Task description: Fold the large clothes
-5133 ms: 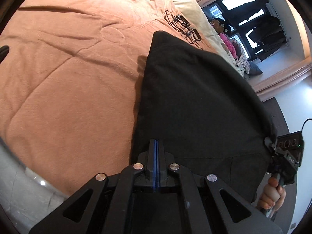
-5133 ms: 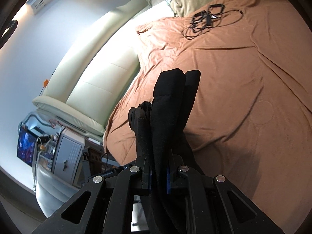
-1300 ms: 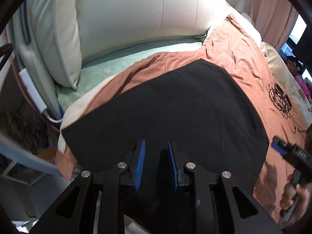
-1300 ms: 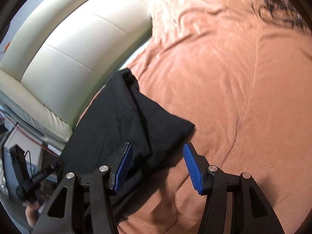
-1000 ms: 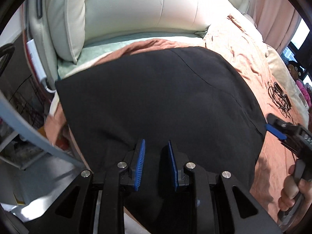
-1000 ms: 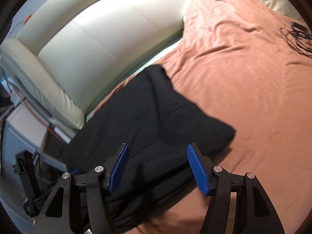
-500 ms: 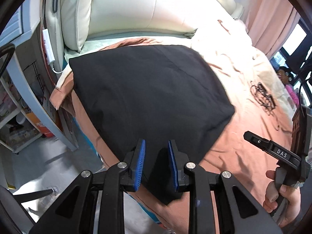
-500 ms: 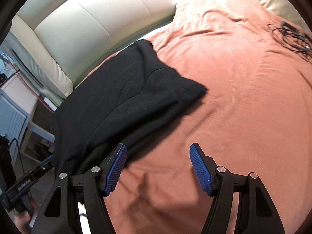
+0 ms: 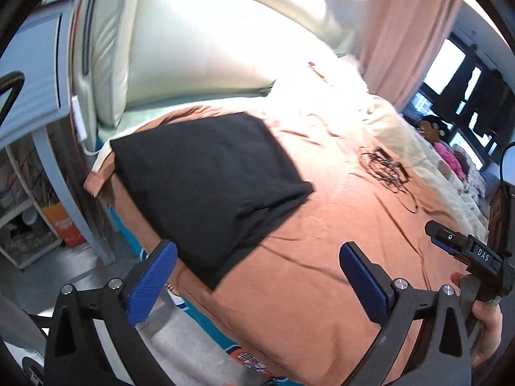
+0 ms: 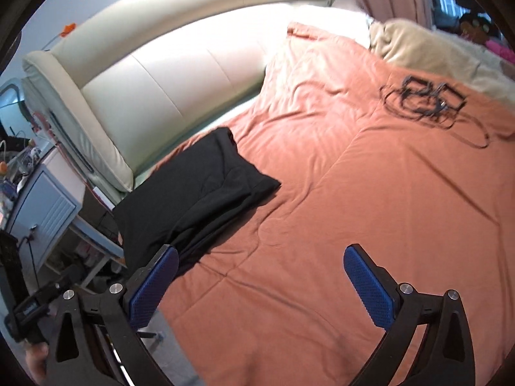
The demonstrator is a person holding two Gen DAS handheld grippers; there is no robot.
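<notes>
A black garment [image 9: 206, 177] lies folded into a rough rectangle at the corner of the bed, near the headboard; it also shows in the right wrist view [image 10: 199, 189]. My left gripper [image 9: 257, 276] is open and empty, held above the bed edge just short of the garment. My right gripper [image 10: 260, 286] is open and empty, above the orange cover to the garment's right. The right gripper also shows in the left wrist view [image 9: 463, 247], held in a hand.
The orange bed cover [image 10: 370, 193] fills the bed. A tangle of black cables [image 10: 428, 99] lies at the far side. A cream padded headboard [image 10: 180, 74] stands behind the garment. A grey bedside cabinet [image 10: 42, 206] and the floor lie past the bed corner.
Both grippers have let go of the garment and drawn back from it. The left jaws have gone from nearly shut to wide open. The garment now lies folded on the bed corner.
</notes>
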